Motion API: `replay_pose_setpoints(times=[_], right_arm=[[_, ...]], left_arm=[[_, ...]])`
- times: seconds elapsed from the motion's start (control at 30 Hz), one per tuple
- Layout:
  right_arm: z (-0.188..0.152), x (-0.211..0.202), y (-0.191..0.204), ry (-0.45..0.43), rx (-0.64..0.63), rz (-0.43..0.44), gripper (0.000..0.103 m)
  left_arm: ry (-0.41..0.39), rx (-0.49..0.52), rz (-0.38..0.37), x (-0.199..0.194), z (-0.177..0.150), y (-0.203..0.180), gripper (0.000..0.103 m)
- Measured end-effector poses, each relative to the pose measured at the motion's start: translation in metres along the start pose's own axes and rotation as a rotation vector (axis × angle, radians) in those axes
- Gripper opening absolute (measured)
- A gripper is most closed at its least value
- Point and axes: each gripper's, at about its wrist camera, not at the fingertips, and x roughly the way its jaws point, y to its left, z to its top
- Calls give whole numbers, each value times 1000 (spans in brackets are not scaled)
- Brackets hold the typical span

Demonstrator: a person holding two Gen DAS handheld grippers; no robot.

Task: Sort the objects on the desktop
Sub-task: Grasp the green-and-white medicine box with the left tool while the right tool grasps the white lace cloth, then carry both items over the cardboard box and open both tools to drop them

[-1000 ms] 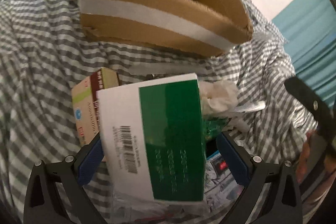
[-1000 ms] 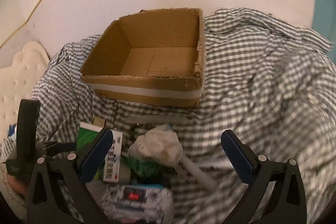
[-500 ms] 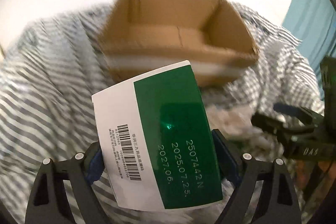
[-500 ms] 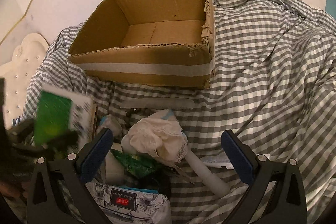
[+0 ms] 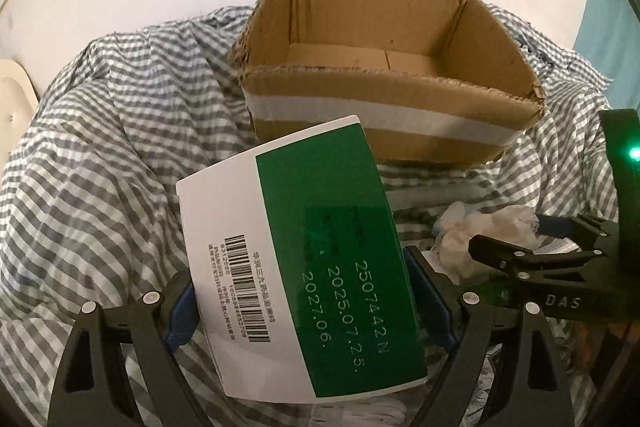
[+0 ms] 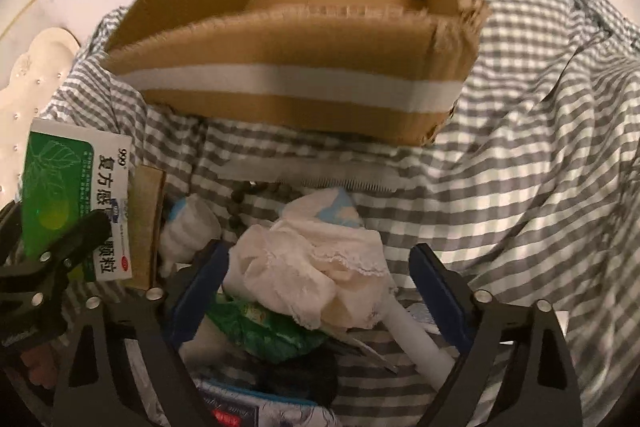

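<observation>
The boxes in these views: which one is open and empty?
The big cardboard box with the white tape band; the green-and-white medicine box is closed.

Green-and-white medicine box [image 5: 304, 263] tilted, held aloft — open cardboard box [image 5: 384, 67] behind, empty.

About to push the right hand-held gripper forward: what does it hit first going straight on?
Probably the crumpled white cloth lying between its open fingers, atop the pile; beyond it sits the cardboard box. Depth is uncertain.

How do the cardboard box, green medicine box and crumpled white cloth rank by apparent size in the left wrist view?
1. cardboard box
2. green medicine box, enlarged by nearness, held in the left gripper
3. crumpled white cloth
</observation>
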Motion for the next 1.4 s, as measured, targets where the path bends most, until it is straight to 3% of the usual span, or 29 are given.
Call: replay_pose_setpoints(times=[0.1,0.17,0.23,0.3,0.33,0.7,1.4], right_arm=[[-4,8,0,27,8,13,63],[-6,6,0,19,5,-3,59],[-6,3,1,11,9,13,43],[-7,2,1,10,5,8,41],[-10,0,2,-20,35,-46,40],[-18,-18,15,-55,-5,-79,30],[-52,-86,36,-165,5,-135,30]], left_arm=[[16,-5,-1,5,-1,1,91],[15,-8,-2,7,-3,1,91],[14,-8,-6,6,-4,2,91],[13,-5,-10,6,-5,2,91],[12,-5,-11,5,-5,2,91],[-14,9,-29,-1,-7,2,90],[-132,54,-60,-55,-17,0,89]])
